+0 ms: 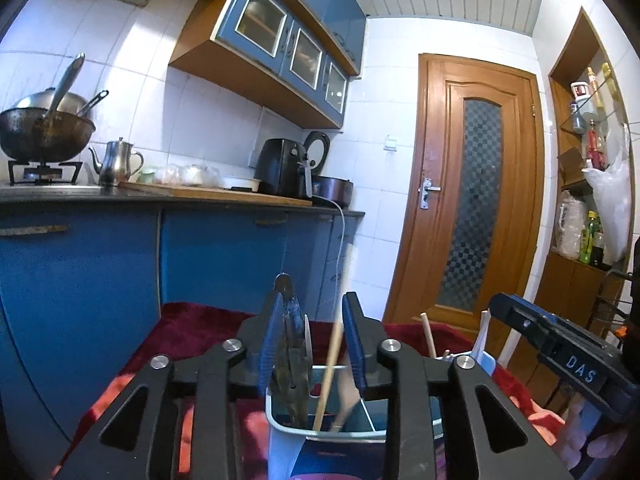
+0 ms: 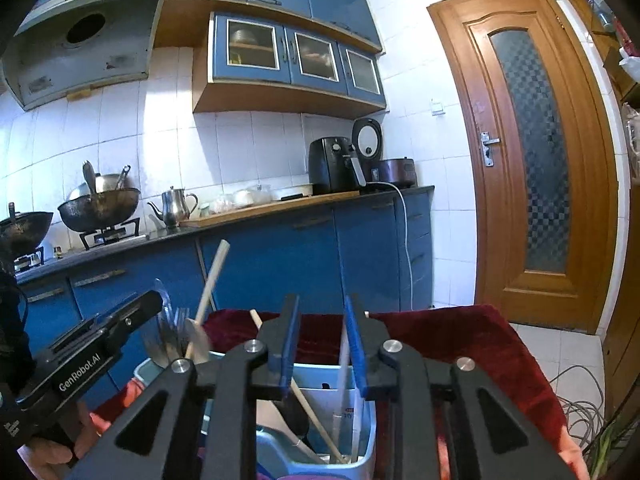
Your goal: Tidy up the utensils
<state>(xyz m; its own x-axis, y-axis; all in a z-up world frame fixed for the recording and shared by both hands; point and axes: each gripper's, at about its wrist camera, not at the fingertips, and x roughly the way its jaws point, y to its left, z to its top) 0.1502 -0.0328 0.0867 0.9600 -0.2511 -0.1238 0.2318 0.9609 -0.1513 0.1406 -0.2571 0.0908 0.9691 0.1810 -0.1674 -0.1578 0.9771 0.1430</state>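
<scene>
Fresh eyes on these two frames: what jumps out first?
The utensil holder up close on the red cloth, sticks and flatware poking out between both grippers' blue fingers. Then the wooden door at right. Far left, a blackened wok on the stove.

Left tool and right tool both point nearly level, jaws parted.

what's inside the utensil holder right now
In the holder: a wooden stick, a white stick and a dark spatula; forks stand in its left part. The gripper bodies cover the lower ends and the bottom.
</scene>
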